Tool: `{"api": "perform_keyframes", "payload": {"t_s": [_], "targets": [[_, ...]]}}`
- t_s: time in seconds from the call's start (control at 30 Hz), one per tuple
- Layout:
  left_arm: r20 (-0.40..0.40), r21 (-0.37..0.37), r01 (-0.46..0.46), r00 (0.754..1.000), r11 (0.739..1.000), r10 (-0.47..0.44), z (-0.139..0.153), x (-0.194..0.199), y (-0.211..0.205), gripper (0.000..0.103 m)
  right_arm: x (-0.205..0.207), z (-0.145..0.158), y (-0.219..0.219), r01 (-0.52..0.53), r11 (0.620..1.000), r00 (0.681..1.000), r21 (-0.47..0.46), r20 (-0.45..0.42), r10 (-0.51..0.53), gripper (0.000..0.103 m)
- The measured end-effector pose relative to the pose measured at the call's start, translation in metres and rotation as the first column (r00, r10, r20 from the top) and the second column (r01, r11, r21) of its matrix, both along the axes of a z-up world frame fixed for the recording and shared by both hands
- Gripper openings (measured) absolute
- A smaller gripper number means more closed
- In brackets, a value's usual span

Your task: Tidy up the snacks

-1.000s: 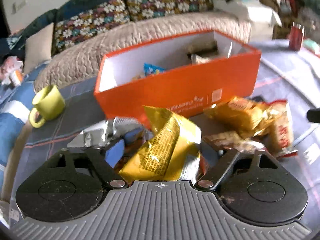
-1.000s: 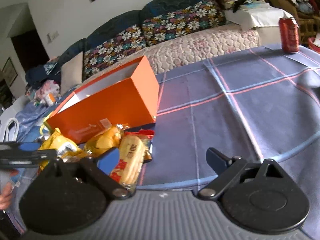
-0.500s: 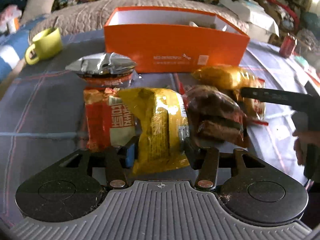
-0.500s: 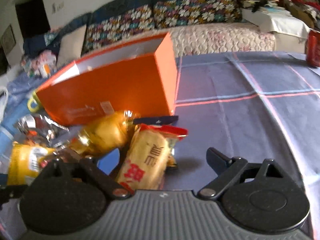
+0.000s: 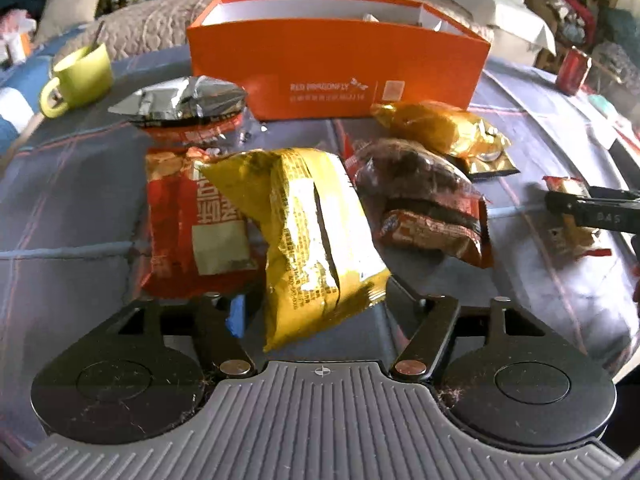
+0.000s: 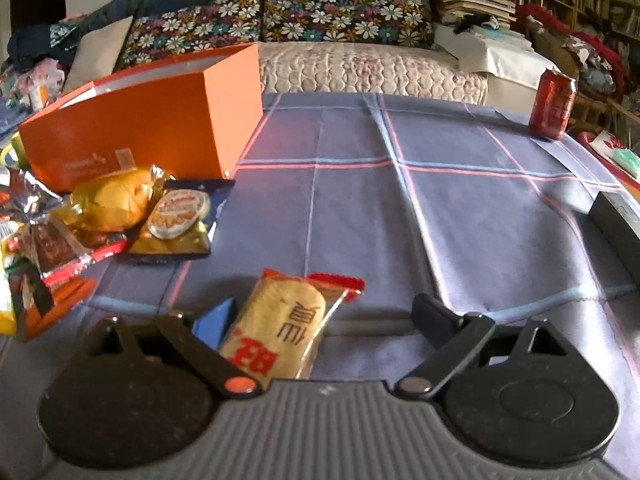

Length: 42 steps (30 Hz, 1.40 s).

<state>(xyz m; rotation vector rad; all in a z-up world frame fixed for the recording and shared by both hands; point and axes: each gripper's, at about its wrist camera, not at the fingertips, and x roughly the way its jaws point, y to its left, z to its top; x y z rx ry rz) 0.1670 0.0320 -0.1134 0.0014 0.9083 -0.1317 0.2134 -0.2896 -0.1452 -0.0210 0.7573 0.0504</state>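
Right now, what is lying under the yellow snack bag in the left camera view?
The yellow snack bag overlaps the right edge of a red snack packet, which lies on the checked tablecloth. Whatever lies directly beneath the bag's middle is covered and cannot be seen.

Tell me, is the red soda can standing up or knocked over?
Standing up. The red soda can sits upright on the table's far corner.
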Motion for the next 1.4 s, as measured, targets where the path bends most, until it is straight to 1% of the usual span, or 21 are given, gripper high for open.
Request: {"api": "perform_keyframes", "payload": {"t_s": [0.03, 0.07, 0.1, 0.17, 0.23, 0.33, 0.47, 0.53, 0.6, 0.63, 0.7, 0.8, 0.9, 1.03, 1.13, 1.17, 1.23, 1.3, 1.33, 1.37, 1.4], "targets": [[0.015, 0.000, -0.003, 1.000, 1.000, 0.003, 0.004, 0.000, 0.000, 0.031, 0.000, 0.002, -0.001, 0.003, 1.000, 1.000, 0.015, -0.002, -0.003, 0.093], [0.033, -0.003, -0.005, 0.999, 1.000, 0.005, 0.009, 0.000, 0.000, 0.041, -0.001, 0.004, -0.002, -0.002, 0.999, 1.000, 0.043, 0.004, 0.002, 0.093], [0.054, -0.004, -0.009, 0.998, 1.000, 0.009, 0.015, 0.000, 0.000, 0.053, -0.005, 0.007, -0.001, -0.014, 0.997, 1.000, 0.081, 0.014, 0.013, 0.093], [0.094, 0.017, -0.025, 0.995, 1.000, 0.023, 0.023, 0.003, -0.003, 0.058, -0.009, 0.010, 0.002, -0.035, 0.992, 0.999, 0.124, 0.019, 0.033, 0.093], [0.101, 0.036, -0.026, 0.995, 0.999, 0.022, 0.021, 0.009, -0.008, 0.057, -0.011, 0.010, 0.005, -0.052, 0.991, 0.999, 0.124, 0.008, 0.051, 0.093], [0.068, 0.044, -0.035, 0.997, 0.998, 0.032, 0.010, 0.018, -0.013, 0.050, -0.012, 0.005, 0.008, -0.053, 0.994, 0.998, 0.096, -0.009, 0.054, 0.093], [0.085, 0.086, -0.048, 0.996, 0.995, 0.040, 0.004, 0.019, -0.020, 0.052, -0.015, 0.000, 0.016, -0.076, 0.997, 0.997, 0.027, -0.001, 0.076, 0.094], [0.079, 0.080, -0.055, 0.996, 0.995, 0.049, 0.004, 0.020, -0.020, 0.050, -0.016, -0.001, 0.020, -0.083, 0.997, 0.997, -0.005, 0.002, 0.083, 0.094], [0.070, 0.042, -0.064, 0.996, 0.997, 0.061, 0.009, 0.017, -0.019, 0.042, -0.016, -0.001, 0.019, -0.080, 0.997, 0.997, -0.001, 0.000, 0.080, 0.094], [0.069, 0.008, -0.060, 0.996, 0.998, 0.060, 0.012, 0.016, -0.017, 0.042, -0.016, -0.001, 0.018, -0.079, 0.997, 0.997, 0.000, 0.001, 0.079, 0.094], [0.061, -0.019, -0.060, 0.996, 0.998, 0.061, 0.014, 0.016, -0.016, 0.042, -0.016, 0.000, 0.018, -0.080, 0.997, 0.997, -0.001, 0.003, 0.080, 0.094], [0.052, -0.012, -0.077, 0.996, 0.997, 0.077, 0.012, 0.016, -0.016, 0.036, -0.016, 0.000, 0.018, -0.084, 0.996, 0.996, -0.001, 0.005, 0.084, 0.094], [0.040, -0.026, -0.077, 0.996, 0.997, 0.078, 0.011, 0.015, -0.016, 0.034, -0.016, -0.001, 0.017, -0.088, 0.996, 0.996, 0.000, 0.008, 0.088, 0.094], [0.041, -0.013, -0.079, 0.996, 0.997, 0.080, 0.010, 0.015, -0.017, 0.028, -0.016, -0.001, 0.017, -0.088, 0.996, 0.996, 0.000, 0.008, 0.088, 0.094], [0.036, -0.013, -0.080, 0.996, 0.997, 0.081, 0.009, 0.015, -0.016, 0.026, -0.016, -0.001, 0.017, -0.090, 0.996, 0.996, -0.001, 0.004, 0.090, 0.094], [0.034, -0.013, -0.080, 0.996, 0.997, 0.080, 0.009, 0.014, -0.016, 0.023, -0.016, -0.001, 0.017, -0.090, 0.996, 0.996, -0.001, 0.003, 0.090, 0.094], [0.018, -0.007, -0.068, 0.998, 0.998, 0.068, 0.006, 0.012, -0.015, 0.016, -0.017, -0.001, 0.016, -0.092, 0.996, 0.996, -0.001, 0.003, 0.092, 0.094], [-0.025, -0.021, -0.052, 0.998, 0.998, 0.051, 0.000, 0.007, -0.013, 0.008, -0.017, 0.000, 0.016, -0.095, 0.996, 0.996, -0.001, 0.003, 0.095, 0.094], [-0.057, -0.043, -0.041, 0.998, 0.998, 0.038, -0.005, 0.004, -0.010, 0.006, -0.018, 0.000, 0.016, -0.096, 0.995, 0.995, -0.001, 0.003, 0.096, 0.094], [-0.069, -0.058, -0.036, 0.997, 0.998, 0.032, -0.009, 0.000, -0.007, 0.006, -0.018, 0.000, 0.016, -0.096, 0.995, 0.995, -0.001, 0.004, 0.096, 0.094], [-0.056, -0.033, -0.025, 0.998, 0.999, 0.023, -0.009, -0.007, -0.007, 0.005, -0.019, -0.001, 0.016, -0.097, 0.995, 0.995, -0.001, 0.004, 0.097, 0.094]]}}
